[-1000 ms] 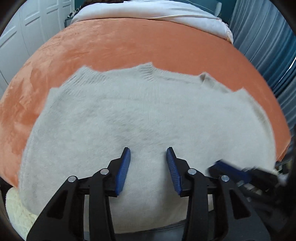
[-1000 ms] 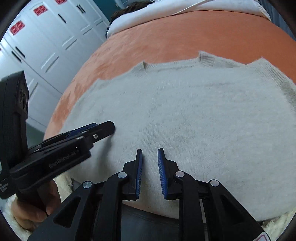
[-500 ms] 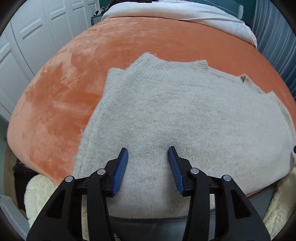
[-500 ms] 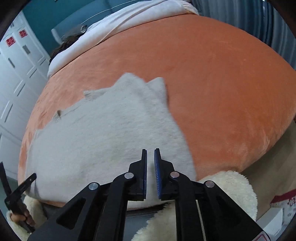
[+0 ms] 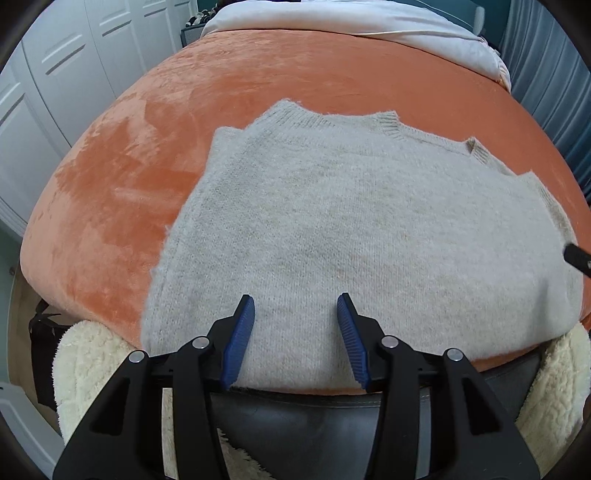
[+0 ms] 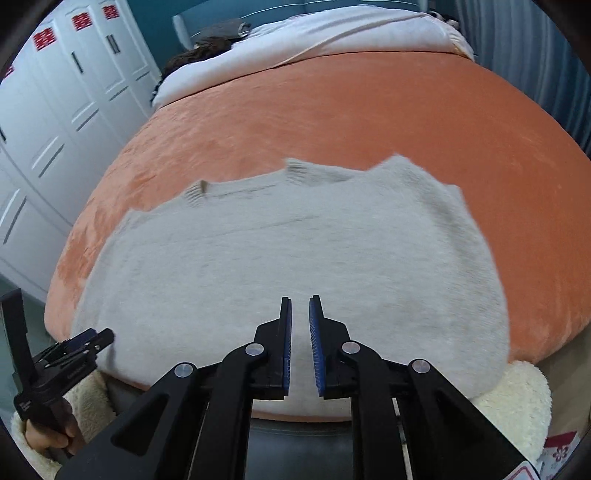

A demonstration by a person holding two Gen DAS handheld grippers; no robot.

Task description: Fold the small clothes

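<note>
Both grippers pulled back off sweater, left gripper wide, right gripper narrower vs before

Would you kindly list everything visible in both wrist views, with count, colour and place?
sweater: one, pale grey knit, spread flat on the orange blanket, neckline toward the far side
orange blanket: one, orange plush, covering the bed
white bedding: one, white, at the far end of the bed
fleece throw: cream, hanging at the bed's near edge
wardrobe doors: white, red stickers on top, left of the bed
curtain: blue-grey, right of the bed
left gripper: black with blue pads, open above the sweater's near hem
right gripper: black with blue pads, jaws a narrow gap apart, holding nothing
</note>
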